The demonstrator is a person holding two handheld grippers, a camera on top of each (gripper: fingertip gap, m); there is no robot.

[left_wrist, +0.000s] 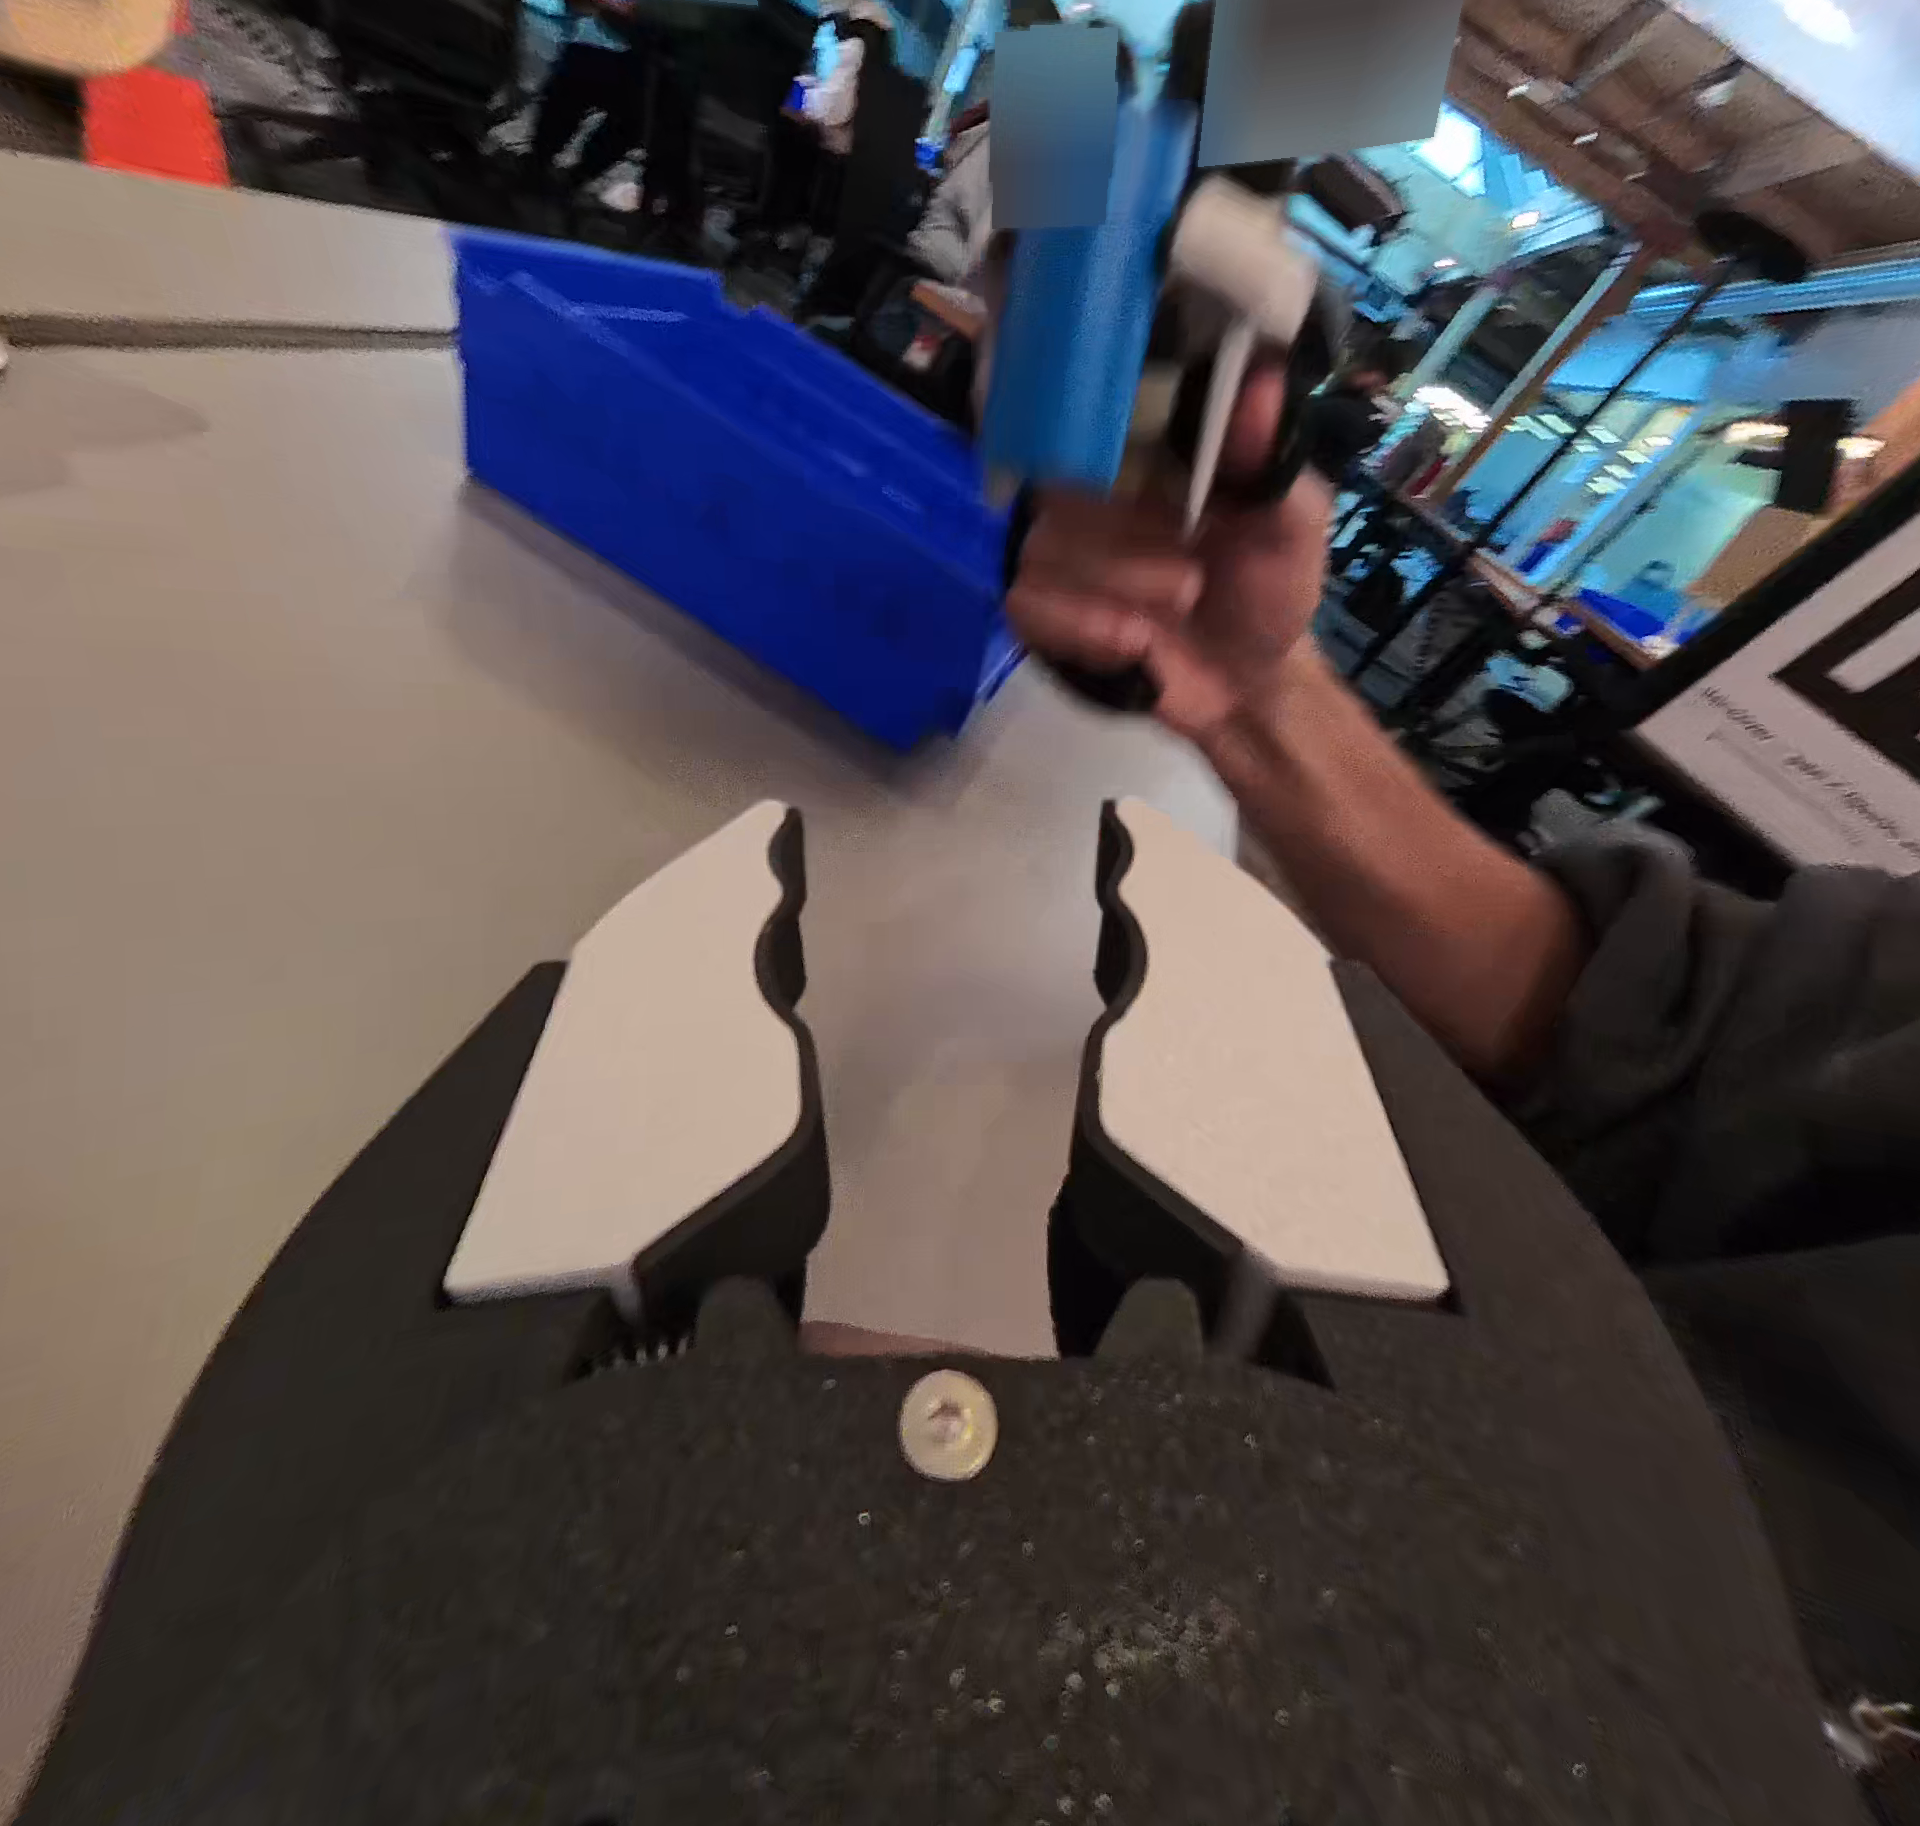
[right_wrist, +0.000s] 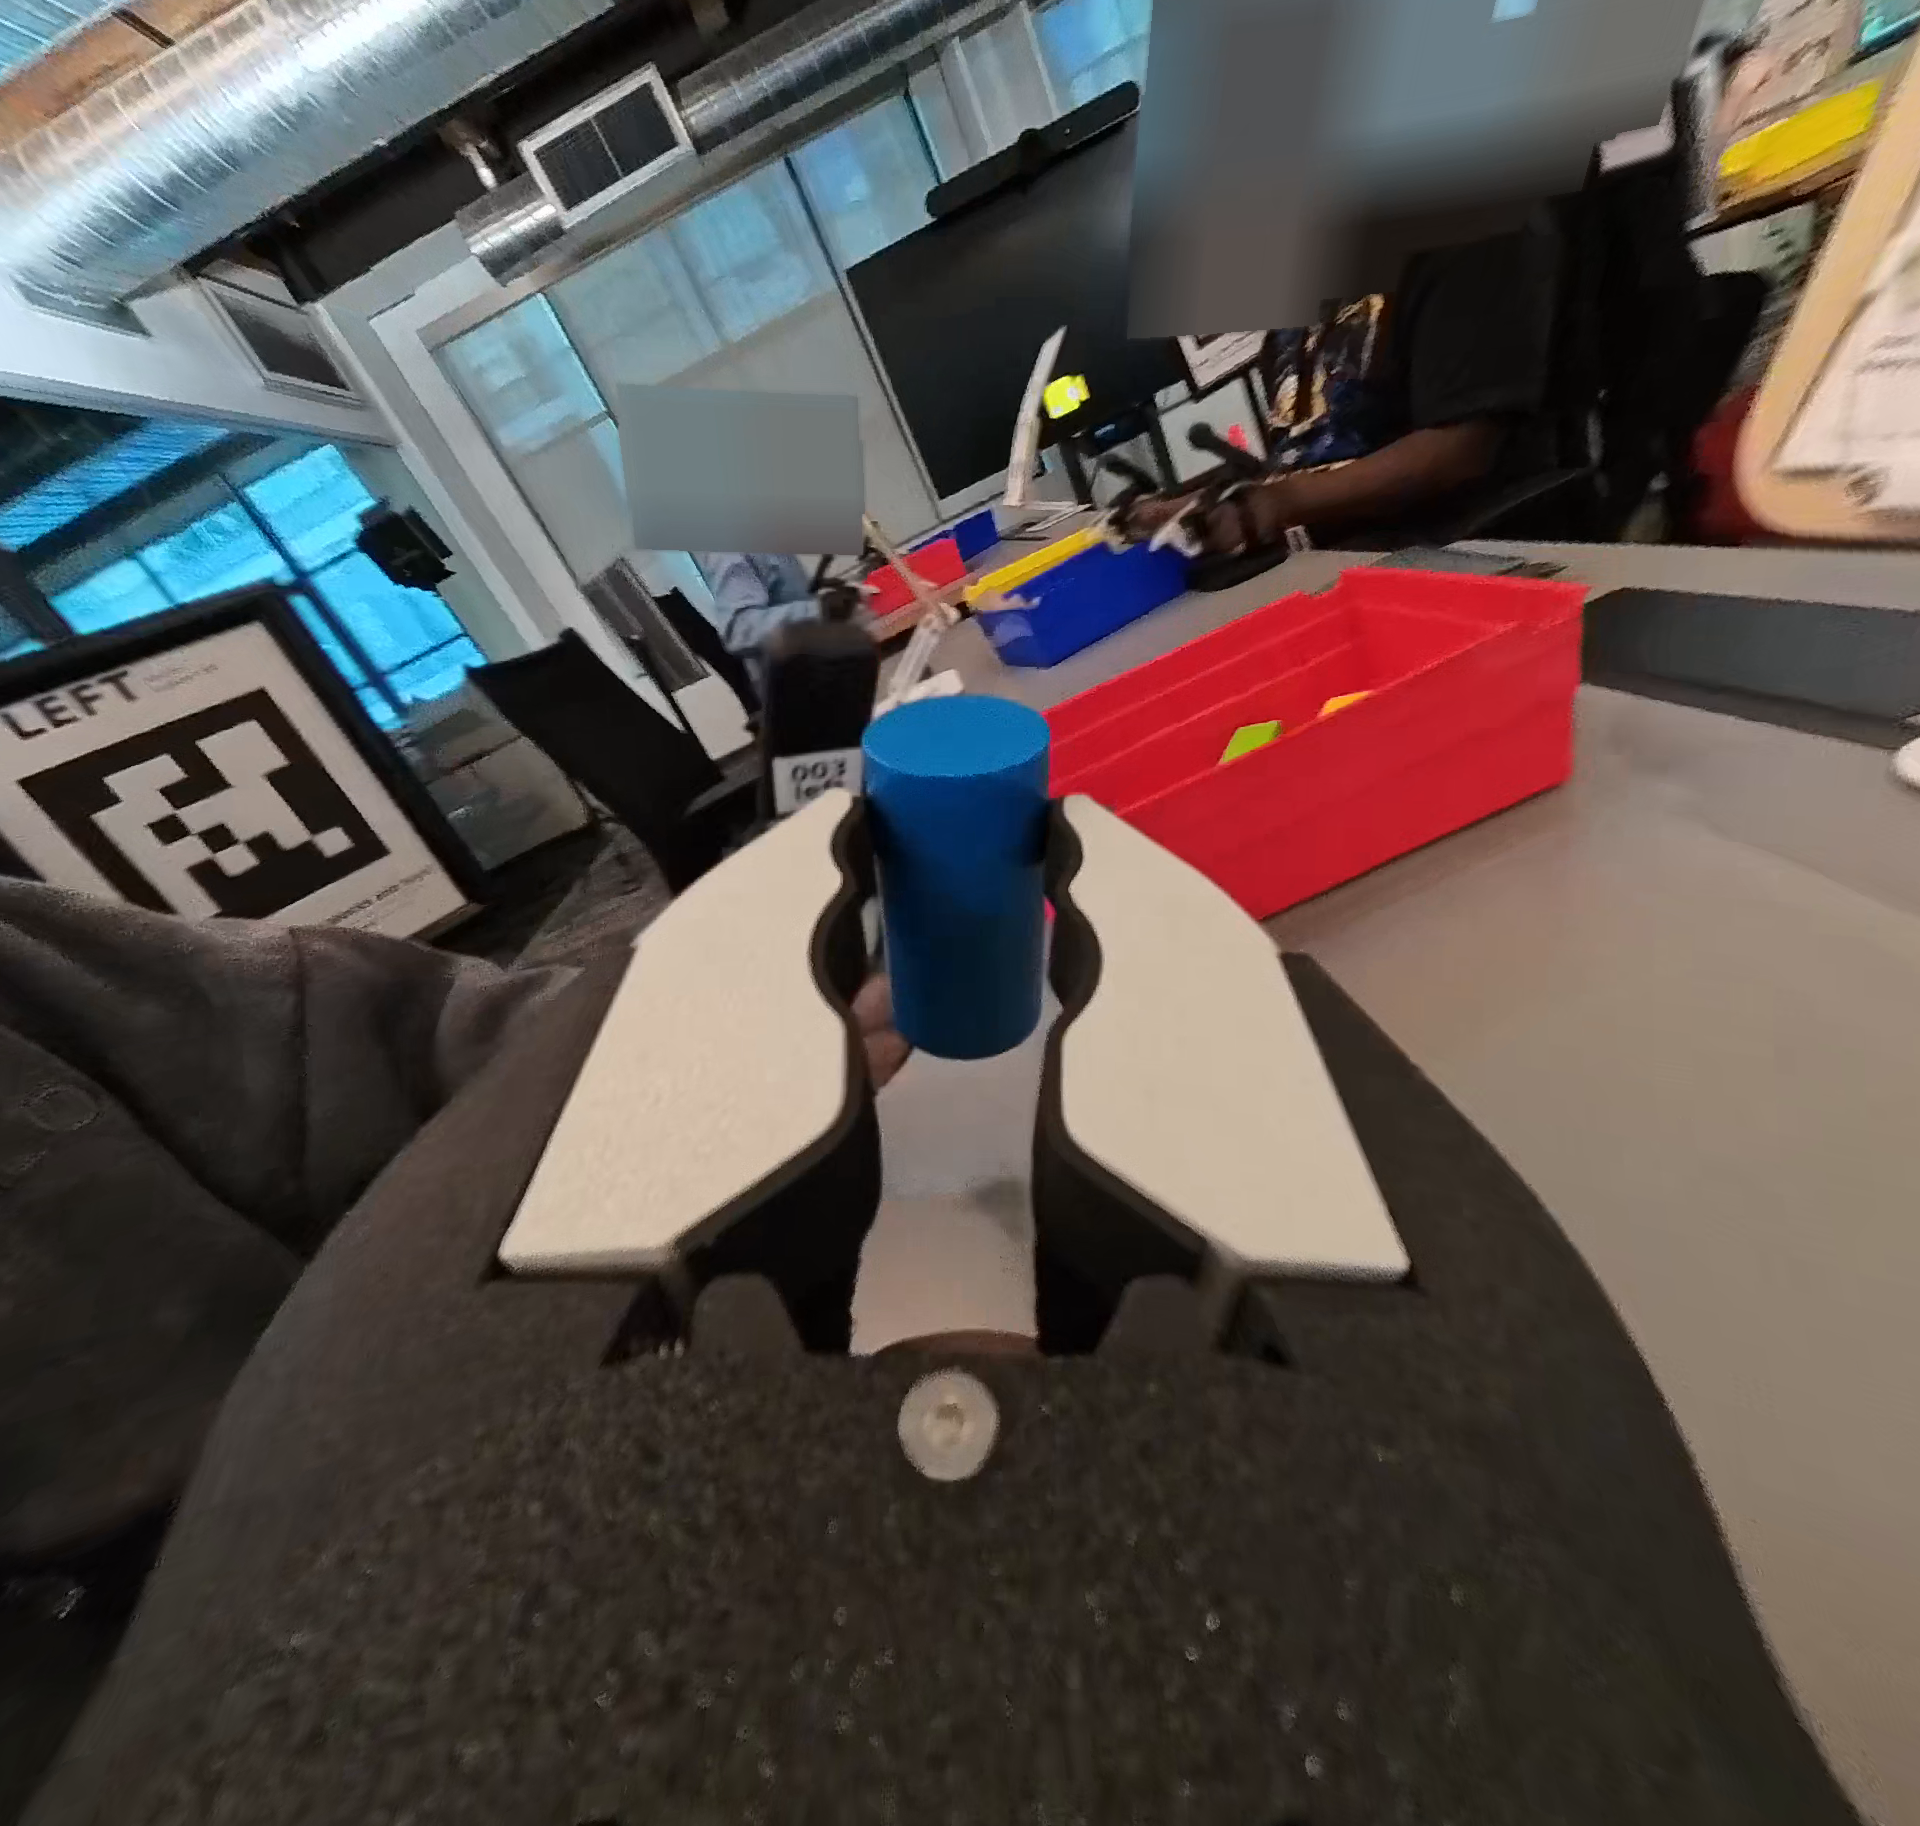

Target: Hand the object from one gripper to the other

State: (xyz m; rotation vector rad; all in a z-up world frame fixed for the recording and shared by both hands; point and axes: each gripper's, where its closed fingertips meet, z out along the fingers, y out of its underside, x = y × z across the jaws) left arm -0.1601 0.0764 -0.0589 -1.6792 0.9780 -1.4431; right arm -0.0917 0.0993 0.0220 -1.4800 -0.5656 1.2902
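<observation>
A grey bench point(left_wrist: 260, 685) fills the left part of the left wrist view. A blue bin point(left_wrist: 717, 488) stands on it, in the upper middle of the frame. In the right wrist view the grey bench point(right_wrist: 1558, 1049) is at the right, and a red bin point(right_wrist: 1340, 800) stands on it; farther back, upper middle, a blue bin point(right_wrist: 1081, 597) also stands on a bench.

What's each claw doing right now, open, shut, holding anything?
Left claw: open, nothing between its fingers, above the grey table.
Right claw: shut on the blue cylinder, held upright.
</observation>
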